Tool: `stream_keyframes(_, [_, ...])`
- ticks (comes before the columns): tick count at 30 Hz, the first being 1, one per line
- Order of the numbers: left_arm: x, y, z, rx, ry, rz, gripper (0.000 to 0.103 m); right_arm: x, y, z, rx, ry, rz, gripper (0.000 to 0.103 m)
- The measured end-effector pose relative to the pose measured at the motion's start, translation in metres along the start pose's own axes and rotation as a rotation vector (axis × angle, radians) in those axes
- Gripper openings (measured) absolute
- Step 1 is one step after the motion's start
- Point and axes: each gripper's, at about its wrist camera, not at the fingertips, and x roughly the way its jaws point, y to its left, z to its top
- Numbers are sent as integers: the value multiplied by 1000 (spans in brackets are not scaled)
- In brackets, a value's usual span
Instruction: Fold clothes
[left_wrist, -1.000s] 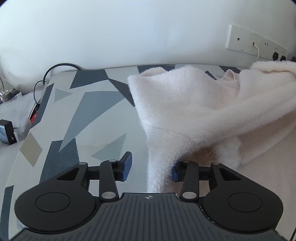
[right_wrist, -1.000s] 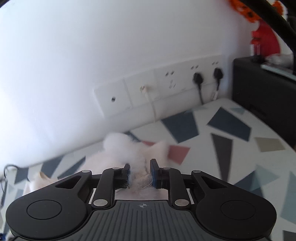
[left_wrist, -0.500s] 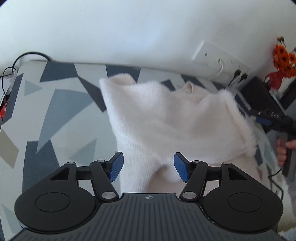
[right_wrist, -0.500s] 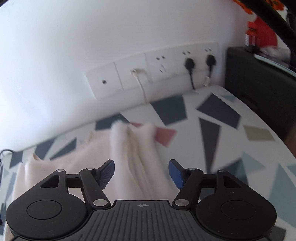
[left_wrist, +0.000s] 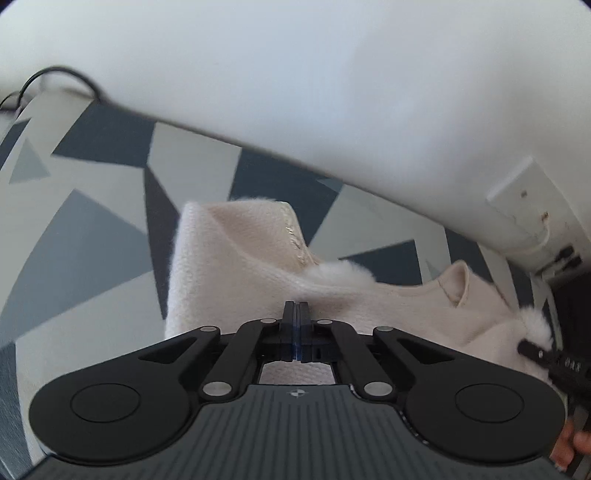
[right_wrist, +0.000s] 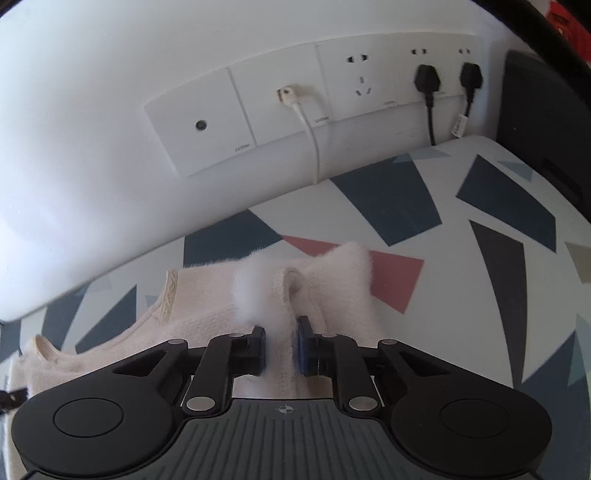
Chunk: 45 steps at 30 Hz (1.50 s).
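Observation:
A cream fleece garment (left_wrist: 236, 273) lies on a table with a grey, blue and white triangle-pattern cloth (left_wrist: 92, 221). My left gripper (left_wrist: 295, 325) is shut, its pads pressed together over the garment's edge; I cannot tell whether cloth is pinched between them. In the right wrist view the same garment (right_wrist: 207, 321) shows with a fluffy white lining. My right gripper (right_wrist: 280, 349) is shut on a bunched fold of the garment between its blue pads. The right gripper also shows at the far right of the left wrist view (left_wrist: 546, 360).
A white wall with a socket panel (right_wrist: 295, 110) runs along the table's far edge, with a white cable (right_wrist: 308, 129) and two black plugs (right_wrist: 428, 79). A black box (right_wrist: 546, 129) stands at the right. A black cable (left_wrist: 55, 74) lies at the far left corner.
Both grippers were open over the garment half a second ago. Now the left has shut and the right has closed on a fold. Both moved forward and lower toward the wall.

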Motion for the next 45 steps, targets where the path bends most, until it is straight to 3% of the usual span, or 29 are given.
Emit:
stream_keyframes(3, [-19, 4, 1, 21, -112, 24, 0, -23, 0, 8, -26, -130, 7, 10])
stream_keyframes(7, [-11, -3, 13, 80, -105, 15, 0, -20, 11, 27, -101, -199, 5, 10])
stream_keyframes(9, [-3, -15, 15, 152, -72, 30, 19, 5, 9, 31, -103, -130, -29, 12])
stream_keyframes(11, [3, -24, 13, 224, -65, 39, 60, 29, 3, 28, -106, -37, -63, 16])
stream_keyframes(14, [5, -33, 5, 331, -84, 28, 66, 32, -5, 18, -104, -13, -77, 38])
stream_keyframes(16, [8, -37, 2, 383, -80, 23, 66, 23, -8, 13, -97, -20, -63, 63])
stream_keyframes(21, [4, -41, 0, 399, -79, 10, 64, -6, -13, 1, -84, -10, -11, 66])
stream_keyframes(25, [-13, -39, -4, 371, -94, -55, 70, -25, -15, -12, -84, 21, 27, 66])
stream_keyframes(28, [-4, -49, -11, 436, -54, -60, 70, -25, -13, -26, -122, 49, 12, 65])
stream_keyframes(29, [3, -52, -14, 459, -42, -44, 53, -23, -15, -29, -119, 56, 5, 65])
stream_keyframes(30, [8, -53, -17, 471, -36, -27, 33, -20, -16, -32, -116, 63, -2, 60])
stream_keyframes(31, [13, -52, -18, 455, -31, -12, 13, -18, -17, -35, -113, 70, -9, 45])
stream_keyframes(33, [11, -39, -14, 323, -45, -9, 11, -18, -21, -35, -90, 48, -12, 19])
stream_keyframes(34, [10, -33, -12, 270, -56, -6, 10, -21, -23, -32, -76, 28, -9, 17])
stream_keyframes(36, [11, -35, -13, 285, -61, 15, 10, -31, -24, -26, -71, -28, -10, 16])
stream_keyframes(39, [19, -39, -18, 315, -58, 44, 13, -27, -21, -24, -119, -35, -44, 17])
stream_keyframes(42, [20, -35, -19, 290, -56, 54, 36, -11, -28, -29, -114, 8, -73, 22])
stream_keyframes(43, [16, -31, -18, 281, -52, 49, 52, -12, -29, -30, -108, 5, -74, 25])
stream_keyframes(44, [11, -27, -17, 272, -48, 45, 65, -15, -30, -30, -101, -4, -77, 30])
stream_keyframes(45, [6, -24, -16, 263, -44, 40, 66, -20, -30, -30, -92, -16, -84, 42])
